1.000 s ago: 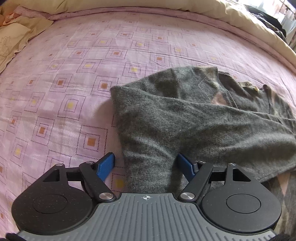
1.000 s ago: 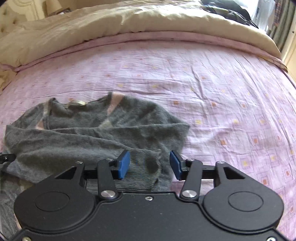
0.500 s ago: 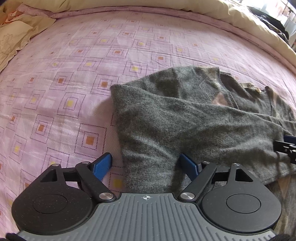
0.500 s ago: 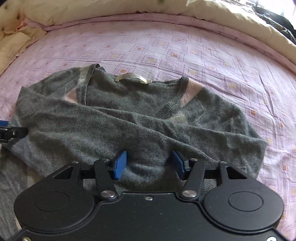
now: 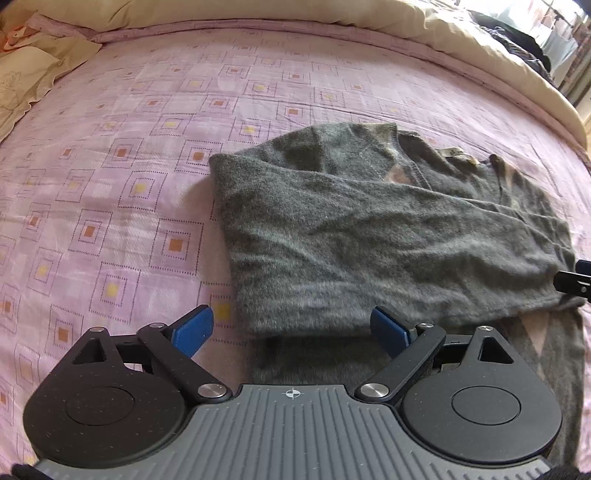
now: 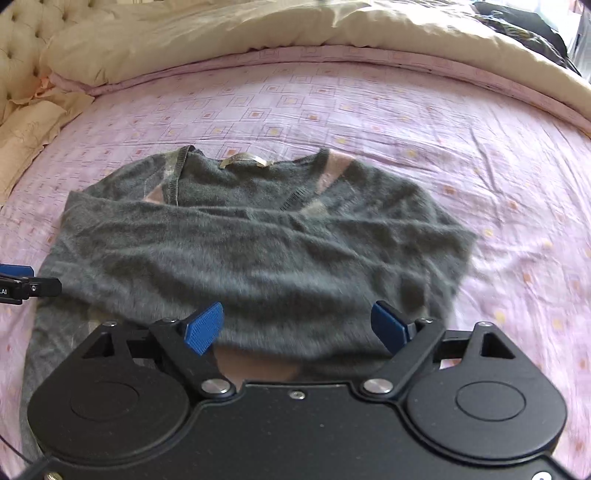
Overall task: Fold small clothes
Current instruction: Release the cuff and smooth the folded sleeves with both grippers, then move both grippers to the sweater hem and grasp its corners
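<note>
A small grey knit sweater [image 5: 369,236] with pink patches and a tan neck label lies on the bed, both sleeves folded across its chest; it also shows in the right wrist view [image 6: 258,251]. My left gripper [image 5: 293,330] is open and empty, its blue pads either side of the sweater's near left edge. My right gripper [image 6: 297,325] is open and empty over the sweater's near hem. The left gripper's tip [image 6: 22,284] shows at the left edge of the right wrist view, and the right gripper's tip [image 5: 576,280] at the right edge of the left wrist view.
The bed has a lilac sheet [image 5: 129,184] with square patterns. A cream duvet [image 6: 221,37] is bunched along the far side. A cream pillow [image 5: 22,85] lies at far left. Dark clothes [image 6: 524,33] are piled at far right.
Both grippers have opened wider and pulled back a little toward me. The right gripper swung left from the sweater's right side to face its middle. The sweater lies as before.
</note>
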Motion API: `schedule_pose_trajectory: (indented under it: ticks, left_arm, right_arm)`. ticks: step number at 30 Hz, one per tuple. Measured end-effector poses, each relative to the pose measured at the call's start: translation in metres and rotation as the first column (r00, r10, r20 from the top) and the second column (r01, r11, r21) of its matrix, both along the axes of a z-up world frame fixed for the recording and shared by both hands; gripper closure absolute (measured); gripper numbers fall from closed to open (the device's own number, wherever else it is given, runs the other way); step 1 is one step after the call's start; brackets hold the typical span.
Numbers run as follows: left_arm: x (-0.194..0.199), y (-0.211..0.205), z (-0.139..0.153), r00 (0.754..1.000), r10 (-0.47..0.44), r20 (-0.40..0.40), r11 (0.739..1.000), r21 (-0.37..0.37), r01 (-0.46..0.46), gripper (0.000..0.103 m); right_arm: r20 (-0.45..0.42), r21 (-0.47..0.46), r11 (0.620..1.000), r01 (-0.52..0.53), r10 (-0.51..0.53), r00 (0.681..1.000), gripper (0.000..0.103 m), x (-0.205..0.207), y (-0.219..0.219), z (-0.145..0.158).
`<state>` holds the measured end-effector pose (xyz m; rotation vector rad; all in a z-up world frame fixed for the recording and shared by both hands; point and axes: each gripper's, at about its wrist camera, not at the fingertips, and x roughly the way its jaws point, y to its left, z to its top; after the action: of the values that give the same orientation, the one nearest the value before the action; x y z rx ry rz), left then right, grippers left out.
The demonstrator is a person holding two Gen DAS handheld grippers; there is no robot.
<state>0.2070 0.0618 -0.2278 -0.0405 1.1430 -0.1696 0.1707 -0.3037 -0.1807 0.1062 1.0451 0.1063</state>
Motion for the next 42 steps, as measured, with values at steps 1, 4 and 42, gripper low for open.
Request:
schedule_pose_trajectory:
  ticks: [1,4,42]
  left_arm:
    - [-0.008,0.000,0.002,1.000,-0.002,0.000,1.000,-0.003,0.002,0.010]
    - [-0.031,0.000,0.008,1.000,-0.014,-0.008,1.000,-0.010,0.014,0.010]
    - [-0.230,-0.013,-0.030,0.967,-0.198,-0.159,0.980,-0.003,0.200,0.010]
  right_arm:
    - [-0.005,0.009,1.000,0.010,-0.010,1.000,0.014,-0.010,-0.004,0.003]
    - [-0.029,0.029,0.999,0.025,-0.024,0.999,0.014,-0.037,-0.014,0.007]
    - [-0.284,0.218,0.965,-0.147,0.206,0.936,0.003,-0.238,-0.003,-0.055]
